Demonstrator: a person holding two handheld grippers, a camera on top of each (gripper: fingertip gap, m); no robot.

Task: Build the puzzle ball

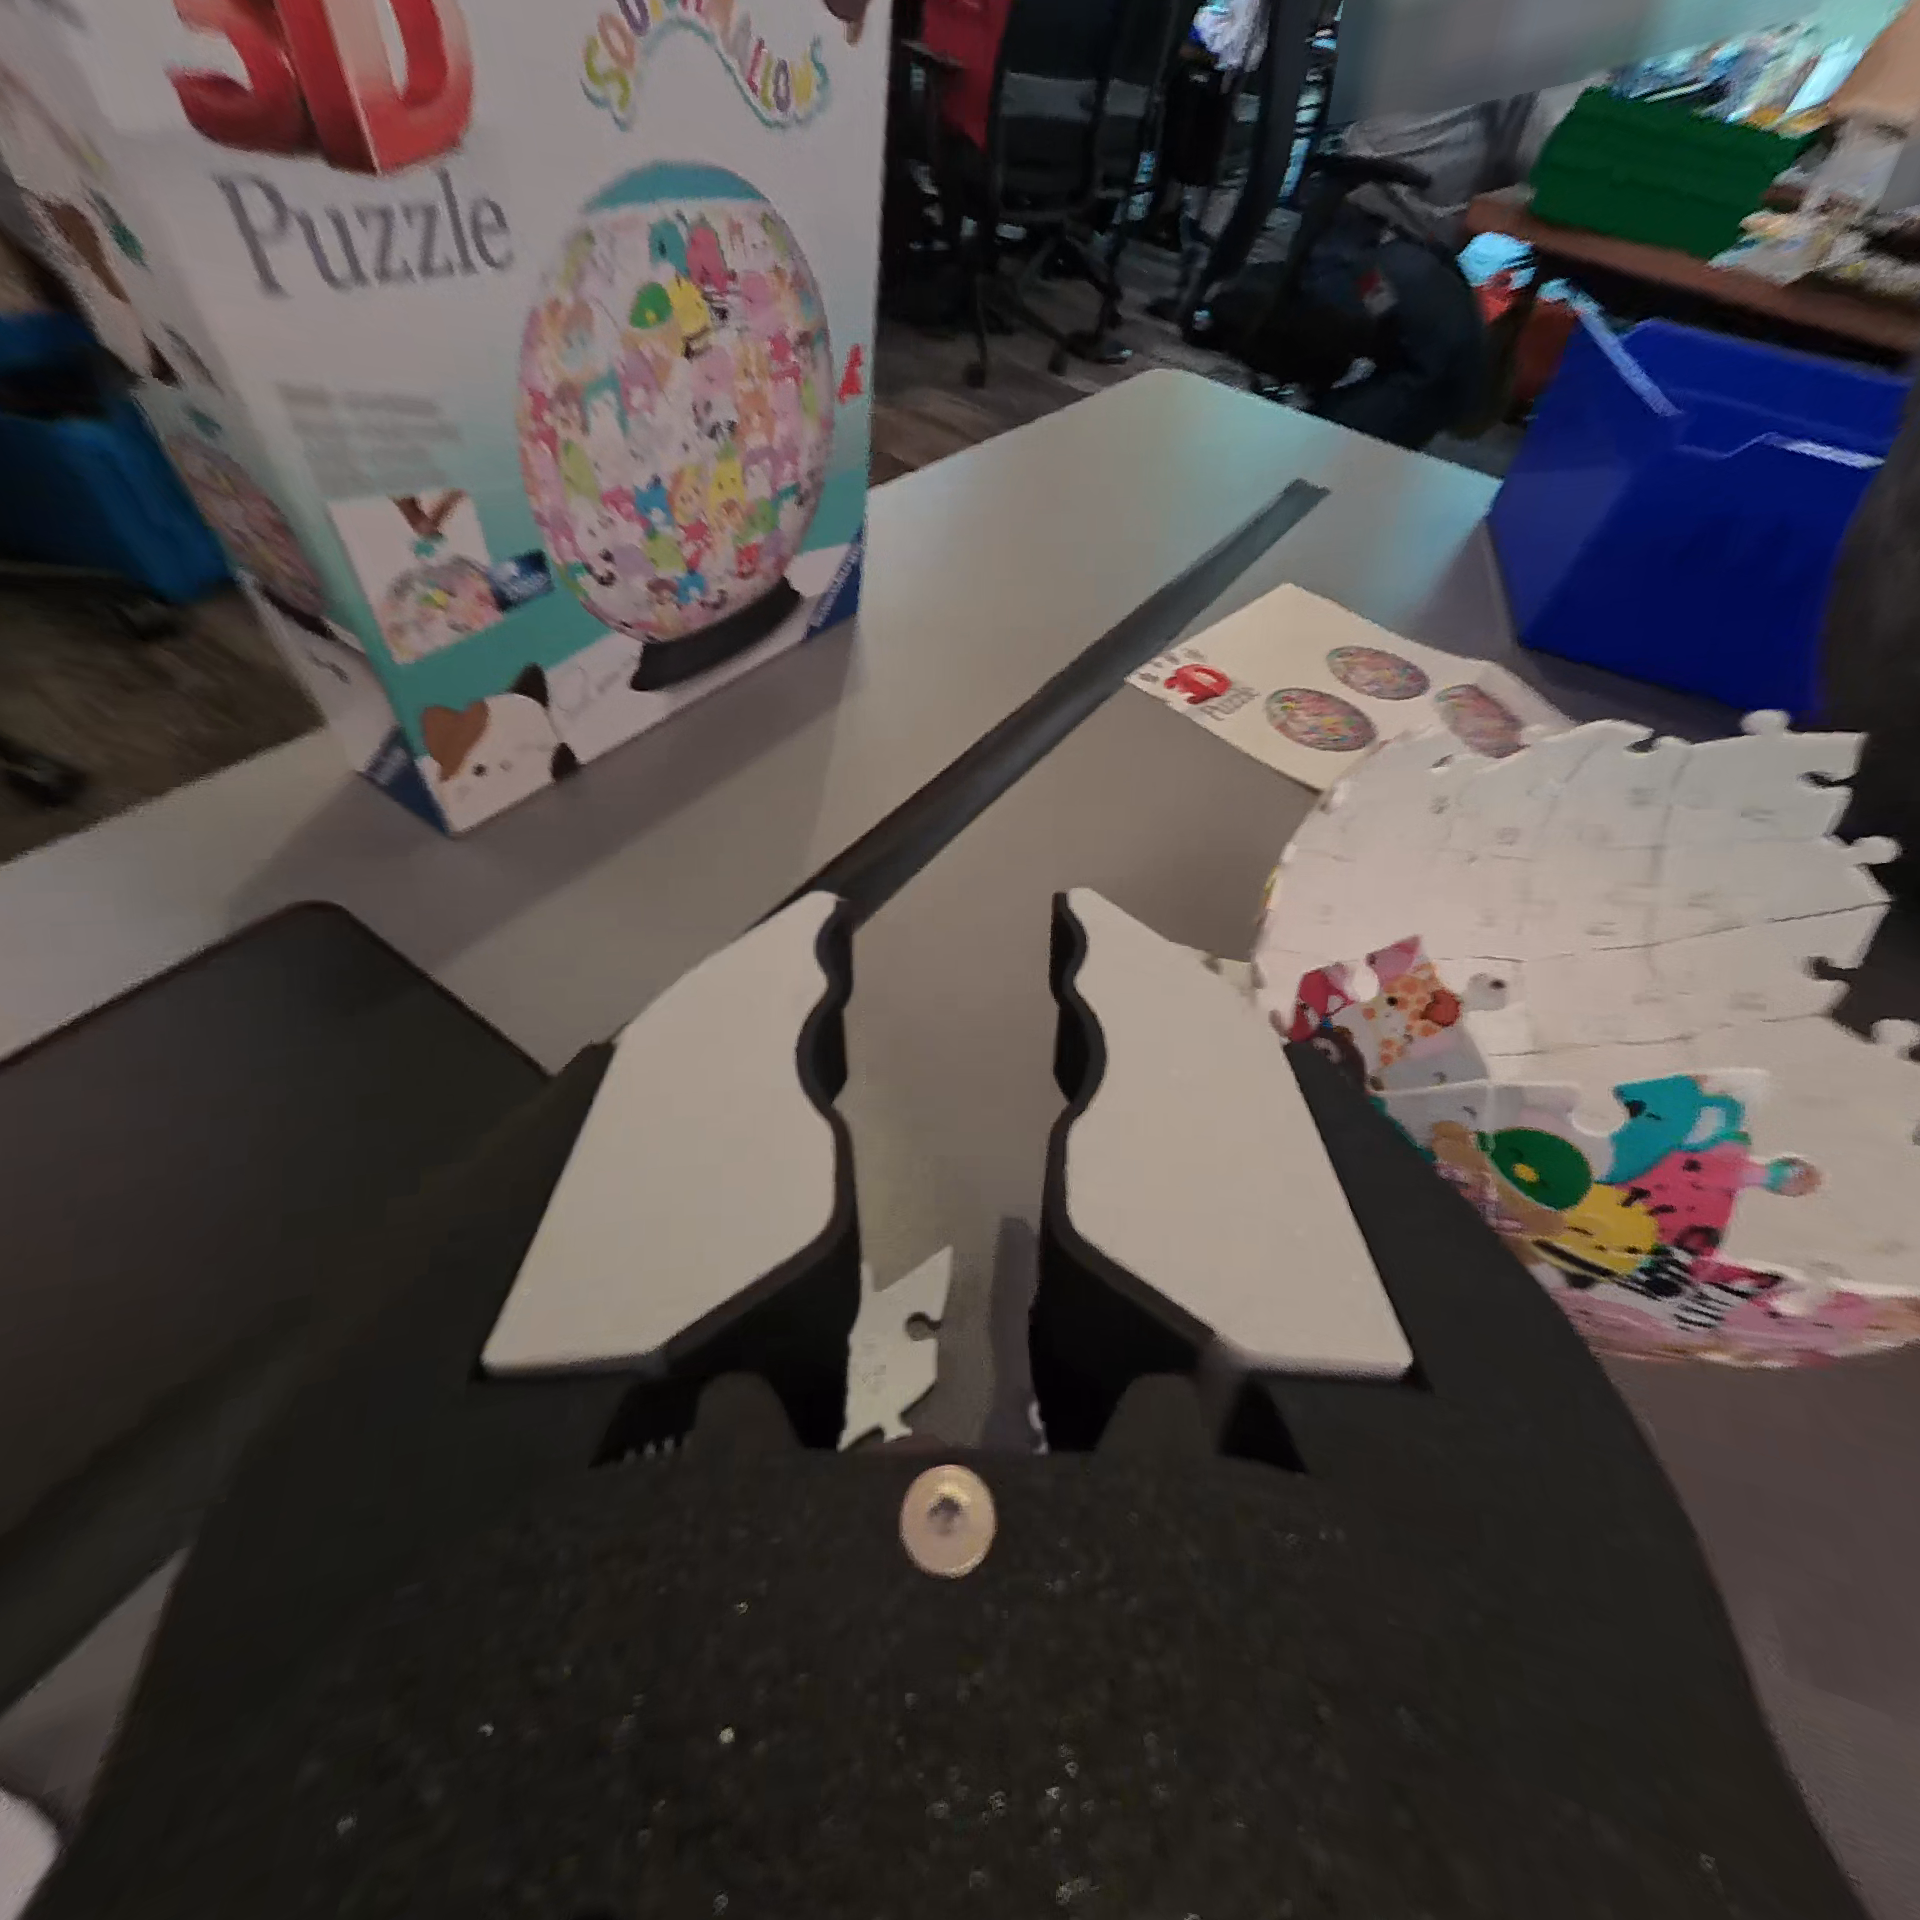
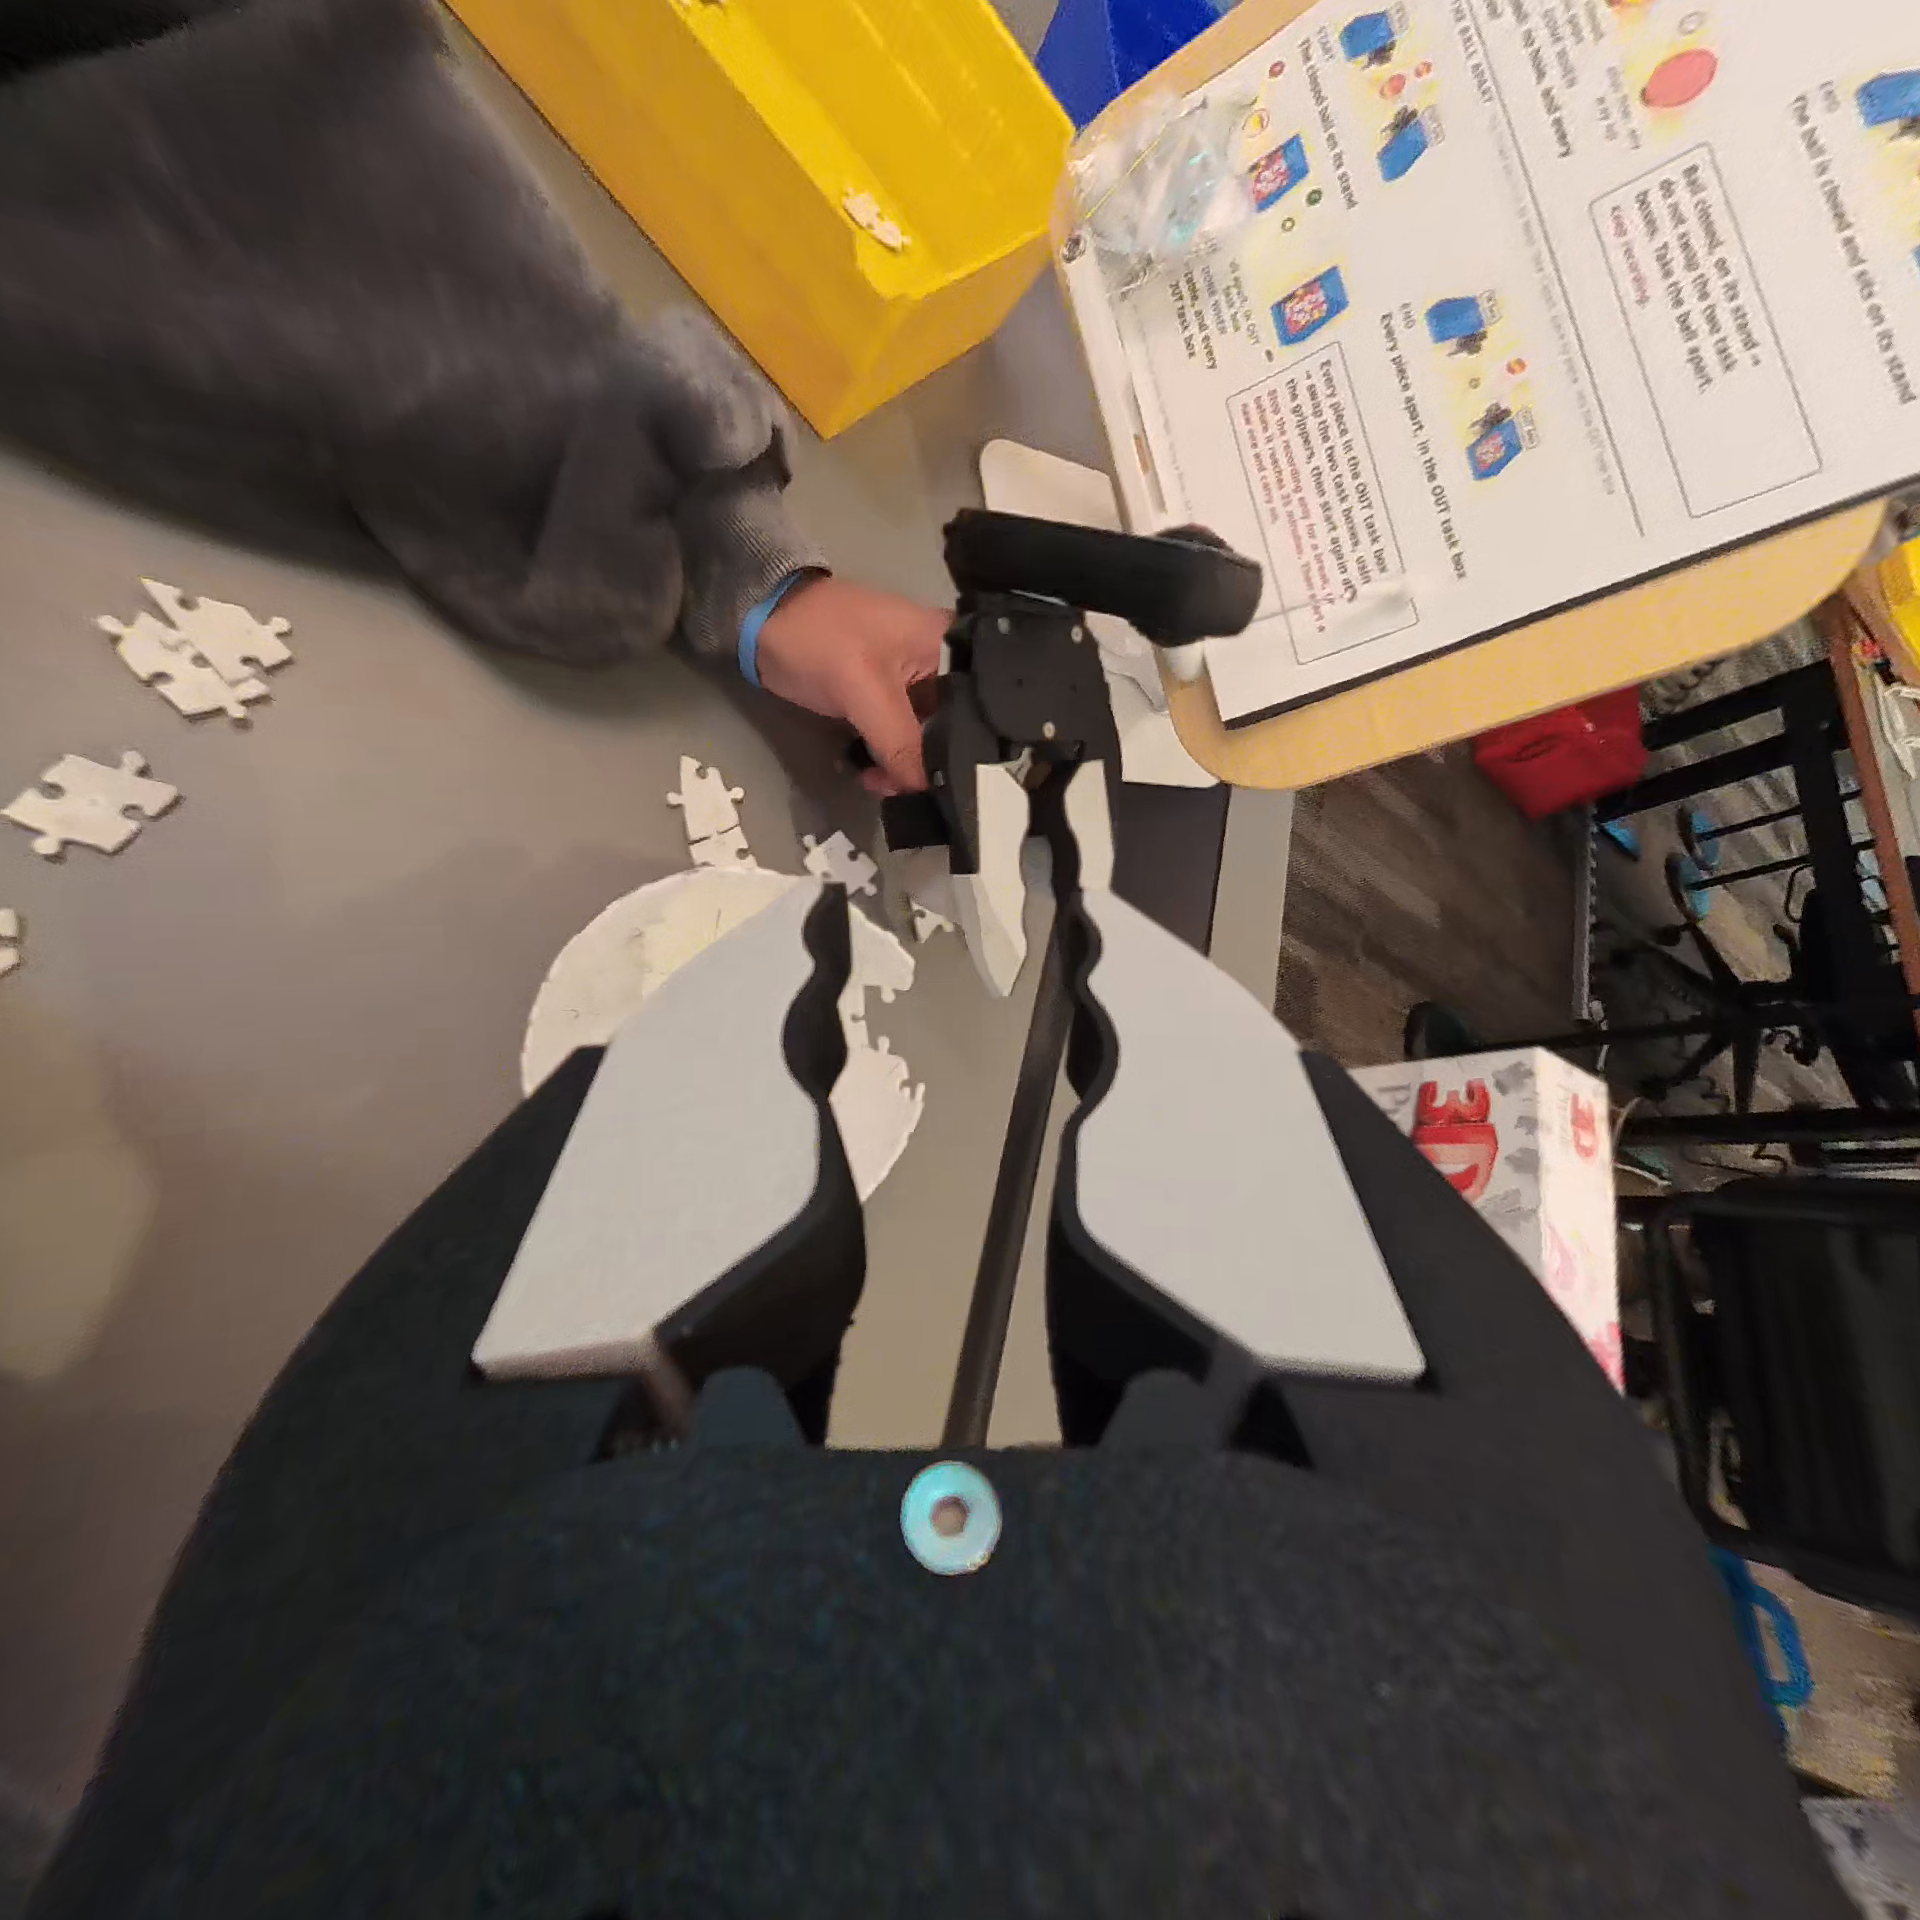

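Jaws of the left gripper [image 1: 951, 940] gape empty; the half-built, colourful cardboard puzzle ball shell [image 1: 1621, 1049] lies just right of them.

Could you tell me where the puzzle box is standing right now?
In the left wrist view the puzzle box stands upright on the grey table, upper left, across the black seam strip from the half-built puzzle ball.
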